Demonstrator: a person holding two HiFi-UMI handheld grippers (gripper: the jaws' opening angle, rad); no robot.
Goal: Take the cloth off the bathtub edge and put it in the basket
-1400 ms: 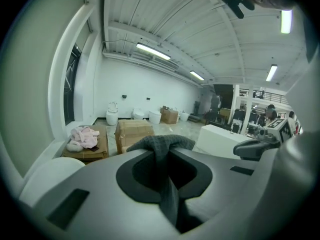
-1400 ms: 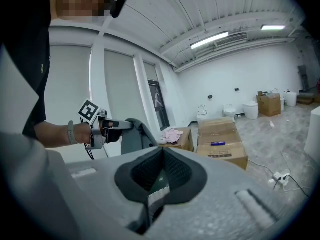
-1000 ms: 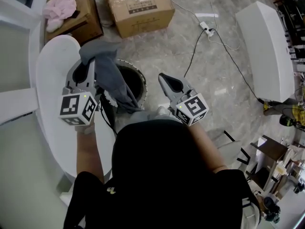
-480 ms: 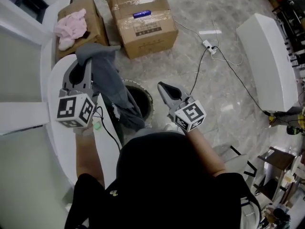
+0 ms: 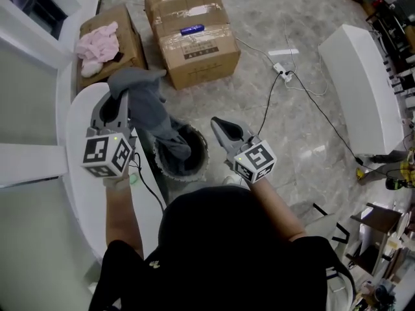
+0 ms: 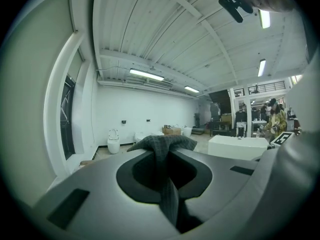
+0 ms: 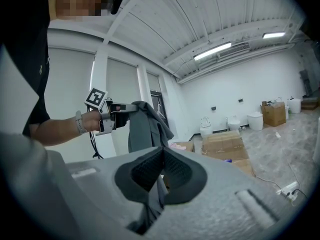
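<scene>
The white bathtub edge (image 5: pixel 81 193) runs down the left, bare of the cloth now, with a taped cardboard box (image 5: pixel 191 31) on the floor beyond it. Tucked against the tub stands the round basket (image 5: pixel 194 172), dark inside.

The grey cloth (image 5: pixel 144 102) hangs from the left gripper (image 5: pixel 118 99), whose jaws are clamped on a bunched fold near its top; from that gripper's own camera the fabric runs straight down through the jaw hollow. The cloth's lower end trails into the basket mouth while the upper part is held well above the rim.

The right gripper (image 5: pixel 219 123) sits just beside the basket, tips pressed together and apart from the cloth. A grey strip shows through its jaw slot, probably the cloth's tail beyond rather than anything pinched, though that angle leaves it unsure.

I'd say the carrying is done and the drop is in hand. The next move calls for lowering the left gripper over the opening, then letting go so the whole cloth falls inside and nothing drapes over the rim
</scene>
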